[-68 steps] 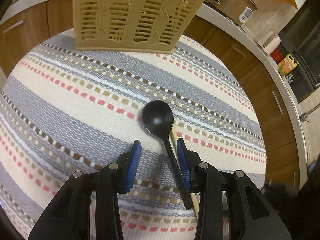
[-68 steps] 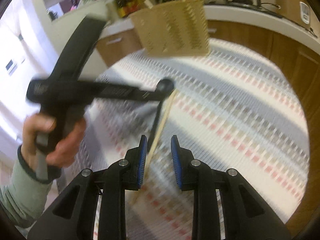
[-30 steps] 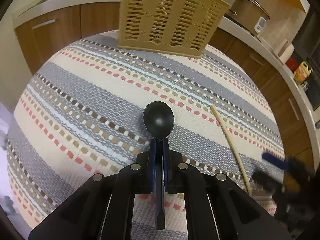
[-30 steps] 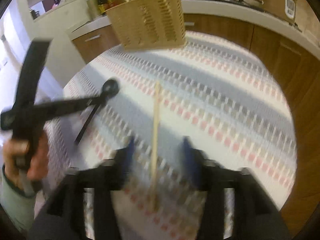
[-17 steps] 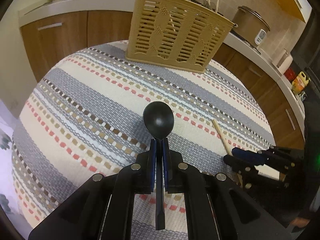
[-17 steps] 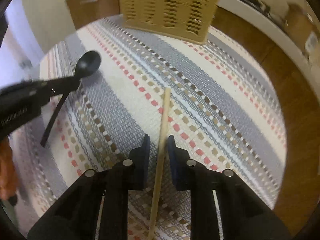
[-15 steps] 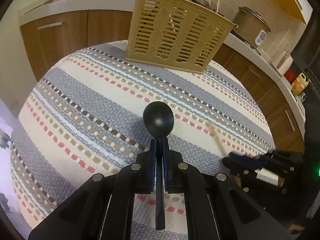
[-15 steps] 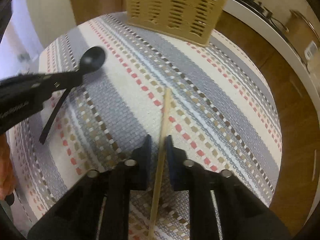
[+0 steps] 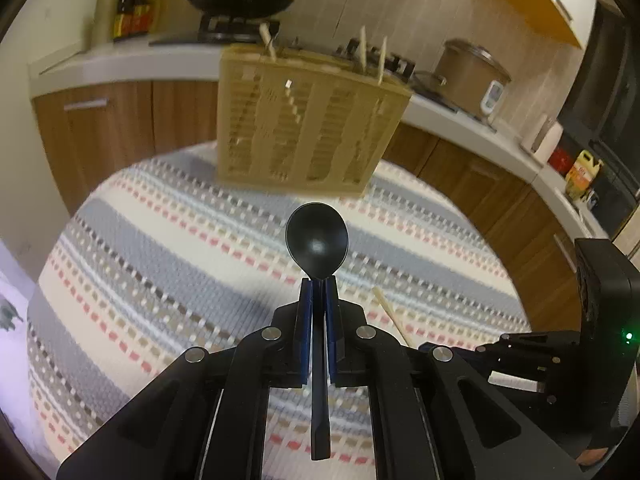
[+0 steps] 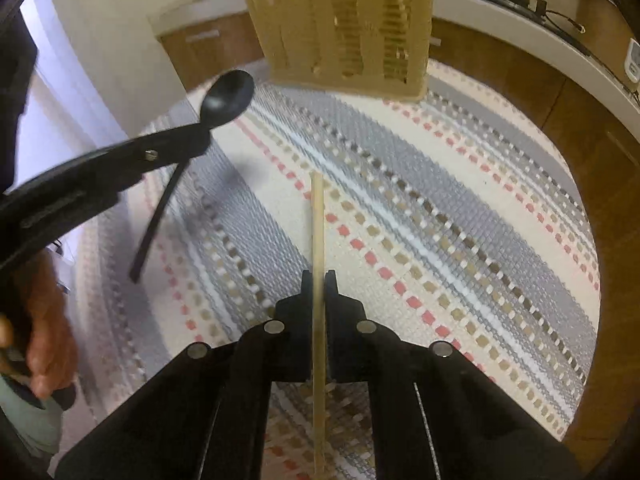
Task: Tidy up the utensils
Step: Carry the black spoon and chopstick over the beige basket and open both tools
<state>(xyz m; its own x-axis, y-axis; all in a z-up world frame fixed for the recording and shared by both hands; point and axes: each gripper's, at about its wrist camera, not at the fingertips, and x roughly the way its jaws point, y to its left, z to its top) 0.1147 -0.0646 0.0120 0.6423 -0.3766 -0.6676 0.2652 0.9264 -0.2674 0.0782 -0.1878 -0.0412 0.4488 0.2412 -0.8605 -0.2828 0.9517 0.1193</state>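
Carrying a black spoon (image 9: 316, 236) in your left gripper (image 9: 319, 280) and a chopstick (image 10: 317, 232) in your right gripper (image 10: 319, 276), fingers clamped, aim both into the slotted holder (image 9: 308, 120) at twelve o'clock, keeping each upright.

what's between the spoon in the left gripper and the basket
Nothing: in the left wrist view only bare striped cloth lies between the black spoon and the slatted basket.

striped cloth (image 9: 160, 264) bare, basket (image 9: 308, 120) ahead
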